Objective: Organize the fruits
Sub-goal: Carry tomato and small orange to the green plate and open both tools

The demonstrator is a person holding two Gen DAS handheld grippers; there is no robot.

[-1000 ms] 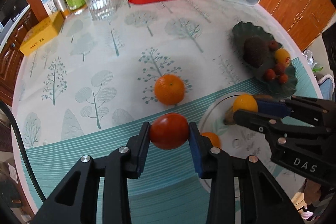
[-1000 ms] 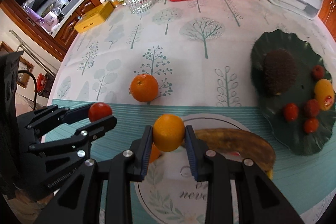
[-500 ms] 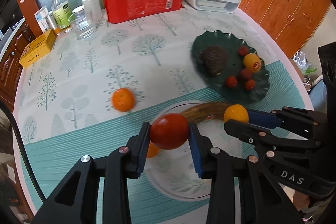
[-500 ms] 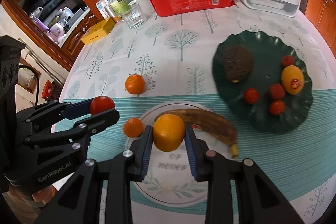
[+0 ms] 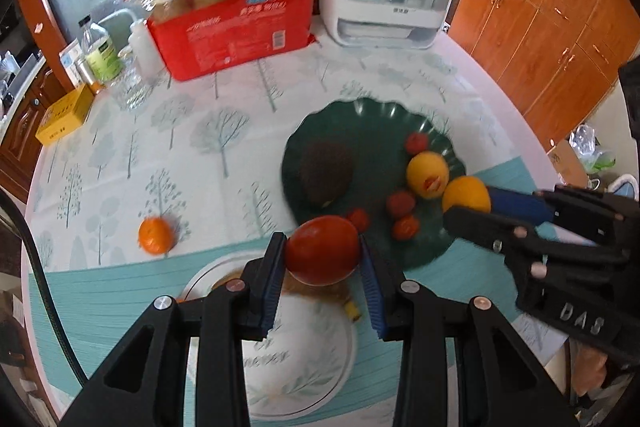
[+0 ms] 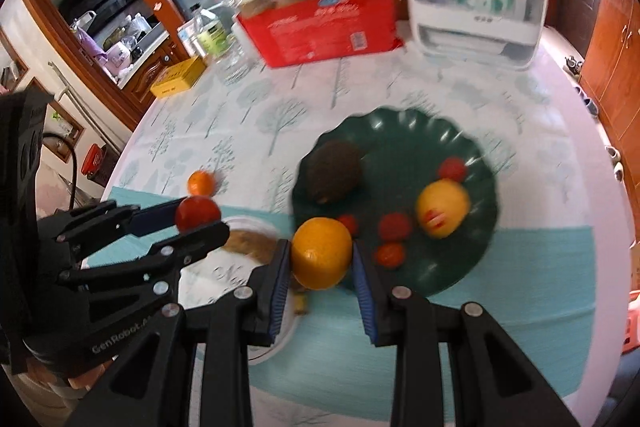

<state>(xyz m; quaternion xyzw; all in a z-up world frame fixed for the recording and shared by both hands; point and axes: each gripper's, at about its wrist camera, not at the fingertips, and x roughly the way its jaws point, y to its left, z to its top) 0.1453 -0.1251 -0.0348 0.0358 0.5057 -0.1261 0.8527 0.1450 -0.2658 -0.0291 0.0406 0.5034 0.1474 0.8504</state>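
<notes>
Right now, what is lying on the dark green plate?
On the green plate lie a brown spiky fruit, a yellow fruit with a sticker and about five small red fruits. The held orange hides the plate's near edge.

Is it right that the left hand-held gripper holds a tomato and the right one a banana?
Not quite: the right hand-held gripper holds an orange, as the right wrist view shows. The left hand-held gripper does hold a tomato.

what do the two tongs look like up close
Both the left tongs and right tongs are matte black angular frames with silver rivets and ribbed blue pads. White lettering runs along their sides: "GenRobot" on the left, "DAS" on the right. A black cable trails beside the left one.
</notes>
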